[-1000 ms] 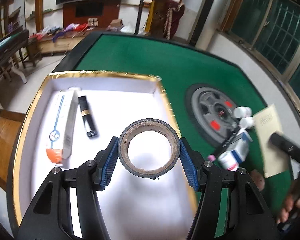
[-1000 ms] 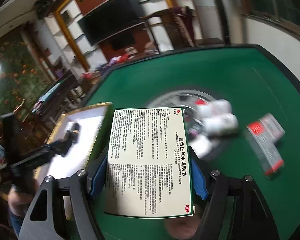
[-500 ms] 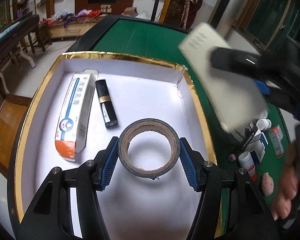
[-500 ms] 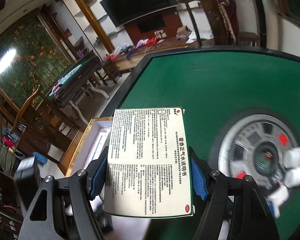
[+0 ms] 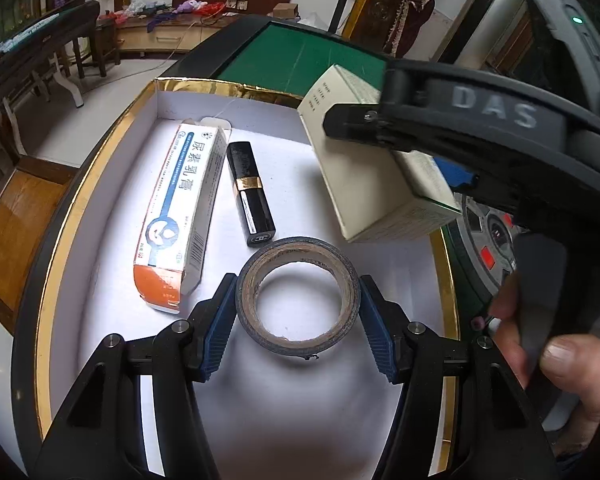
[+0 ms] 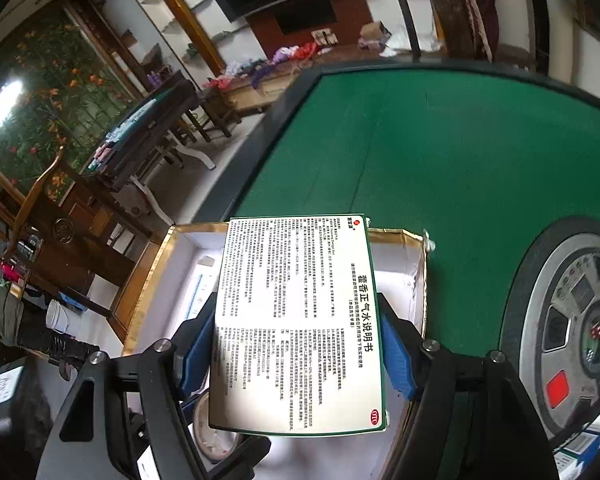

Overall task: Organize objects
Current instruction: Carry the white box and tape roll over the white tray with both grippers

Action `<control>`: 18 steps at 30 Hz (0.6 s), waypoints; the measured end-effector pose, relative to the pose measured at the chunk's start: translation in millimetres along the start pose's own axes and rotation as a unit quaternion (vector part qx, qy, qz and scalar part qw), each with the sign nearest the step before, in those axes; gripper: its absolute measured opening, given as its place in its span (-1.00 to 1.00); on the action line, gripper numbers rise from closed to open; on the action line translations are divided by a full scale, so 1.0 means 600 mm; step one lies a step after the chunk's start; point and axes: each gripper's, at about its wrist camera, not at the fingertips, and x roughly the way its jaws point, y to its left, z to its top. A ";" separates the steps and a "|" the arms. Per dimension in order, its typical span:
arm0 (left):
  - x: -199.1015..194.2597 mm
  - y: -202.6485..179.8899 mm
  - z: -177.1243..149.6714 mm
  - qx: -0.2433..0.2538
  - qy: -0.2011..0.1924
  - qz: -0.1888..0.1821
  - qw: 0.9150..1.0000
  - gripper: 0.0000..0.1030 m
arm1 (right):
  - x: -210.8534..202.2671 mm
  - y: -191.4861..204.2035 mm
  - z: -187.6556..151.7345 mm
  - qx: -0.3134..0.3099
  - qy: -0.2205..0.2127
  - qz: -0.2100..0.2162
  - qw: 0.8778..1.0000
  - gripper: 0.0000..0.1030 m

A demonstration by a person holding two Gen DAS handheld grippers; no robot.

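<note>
Tape roll (image 5: 298,294) between left claw (image 5: 298,320) pads (gripped)

I read "DAS" in raised grey letters on the black body of the right gripper (image 5: 396,132). The long ointment carton (image 5: 178,208) bears "尿素乳膏". The flat medicine box (image 6: 298,324) carries "藿香正气水说明书" and a red "OTC" oval. A small logo on the lipstick (image 5: 250,194) cap is too small for me to confirm.

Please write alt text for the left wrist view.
The left gripper holds a tape roll over a white, gold-rimmed tray containing a cream carton and lipstick. The right gripper carries a medicine box above it.
</note>
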 end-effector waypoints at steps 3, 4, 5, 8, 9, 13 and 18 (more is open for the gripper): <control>0.004 -0.007 -0.003 0.006 0.005 0.003 1.000 0.16 | 0.018 -0.013 -0.005 0.010 0.017 0.004 1.000 0.39; 0.005 -0.009 -0.004 0.008 0.006 0.004 1.000 0.16 | 0.023 -0.013 -0.006 0.009 0.020 -0.002 1.000 0.39; 0.006 -0.010 -0.004 0.009 0.007 0.004 1.000 0.16 | 0.025 -0.011 -0.010 0.008 0.022 -0.006 1.000 0.39; 0.010 -0.012 -0.007 0.010 0.012 0.005 1.000 0.16 | 0.029 -0.007 -0.009 0.005 0.020 -0.012 1.000 0.39; 0.009 -0.011 -0.007 0.010 0.013 0.005 1.000 0.16 | 0.029 -0.006 -0.008 0.005 0.020 -0.014 1.000 0.39; 0.011 -0.010 -0.009 0.008 0.017 0.005 1.000 0.16 | 0.031 -0.003 -0.006 0.000 0.022 -0.022 1.000 0.39; 0.010 -0.009 -0.008 0.007 0.020 0.006 1.000 0.16 | 0.035 0.004 -0.003 -0.002 0.027 -0.024 0.999 0.40</control>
